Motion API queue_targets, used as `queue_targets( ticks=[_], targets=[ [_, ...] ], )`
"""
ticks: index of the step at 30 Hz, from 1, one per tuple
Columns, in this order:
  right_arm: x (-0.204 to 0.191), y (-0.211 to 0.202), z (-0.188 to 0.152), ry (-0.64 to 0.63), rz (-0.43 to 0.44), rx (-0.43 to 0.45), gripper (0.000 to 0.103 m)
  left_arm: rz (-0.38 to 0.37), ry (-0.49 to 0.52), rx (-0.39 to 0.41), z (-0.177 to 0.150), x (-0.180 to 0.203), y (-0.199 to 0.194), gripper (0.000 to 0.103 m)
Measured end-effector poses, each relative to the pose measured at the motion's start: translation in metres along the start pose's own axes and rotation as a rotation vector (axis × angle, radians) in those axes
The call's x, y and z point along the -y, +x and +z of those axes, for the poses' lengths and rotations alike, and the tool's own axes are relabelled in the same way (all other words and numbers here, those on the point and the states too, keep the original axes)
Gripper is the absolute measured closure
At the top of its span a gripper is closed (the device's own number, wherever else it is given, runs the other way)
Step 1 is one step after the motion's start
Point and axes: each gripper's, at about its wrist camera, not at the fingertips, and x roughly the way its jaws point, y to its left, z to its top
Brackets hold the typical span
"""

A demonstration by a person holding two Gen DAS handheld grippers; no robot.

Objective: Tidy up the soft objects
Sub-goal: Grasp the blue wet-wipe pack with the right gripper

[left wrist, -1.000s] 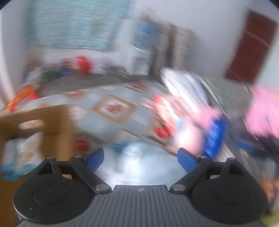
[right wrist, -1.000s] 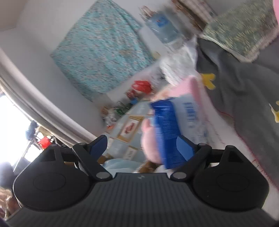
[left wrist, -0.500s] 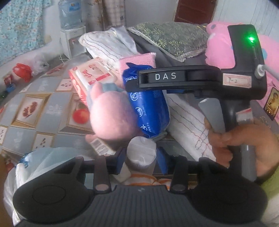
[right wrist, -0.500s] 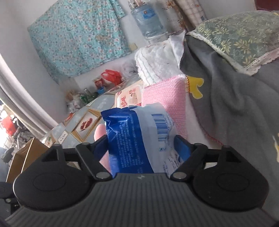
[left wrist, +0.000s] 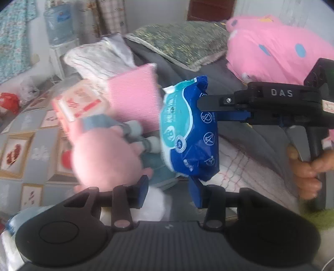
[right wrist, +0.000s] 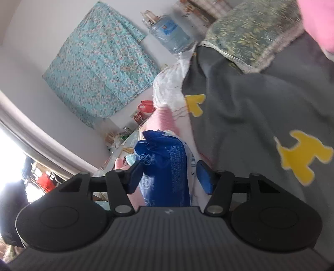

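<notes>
At twelve o'clock from the left gripper (left wrist: 169, 190), which pinches a white soft lump (left wrist: 155, 196), the right gripper (right wrist: 170, 176), just closing, clamps a crinkly blue-and-teal plastic wipes pack (left wrist: 187, 133).

Soft daylight, blown-out window glare lower left, motion blur, fisheye-warped edges.

Setting: a lived-in home bedroom. Evidence: a bed (left wrist: 240, 133) covered by a grey blanket (right wrist: 250, 108) printed with yellow figures, with a green floral pillow (left wrist: 183, 41) and a pink dotted quilt (left wrist: 277, 52) near its head. A folded white towel (left wrist: 98, 60) lies at the bed's edge. A turquoise floral cloth (right wrist: 100, 70) hangs on the white wall. A water dispenser bottle (left wrist: 58, 23) stands beside a checked curtain (left wrist: 108, 16). Patterned tiles (left wrist: 27, 137) cover the floor.
</notes>
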Motion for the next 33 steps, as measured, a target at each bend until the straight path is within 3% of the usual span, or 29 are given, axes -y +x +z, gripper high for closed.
queue_targets(
  ticks=[9,14,19,33],
  targets=[
    [0.031,0.001,0.004,0.043,0.003,0.031,0.055,-0.066,0.009,-0.033,0.025,0.016,0.033,0.034],
    [0.048,0.005,0.004,0.097,0.049,0.024,0.056,-0.124,-0.060,-0.052,0.031,0.007,0.037,0.022],
    [0.051,0.010,0.004,0.110,0.068,0.017,0.056,-0.168,-0.178,-0.078,0.038,-0.009,0.046,0.015],
    [0.059,0.009,0.000,0.167,0.152,-0.005,0.054,-0.129,-0.132,-0.107,0.054,0.005,0.079,0.011]
  ],
)
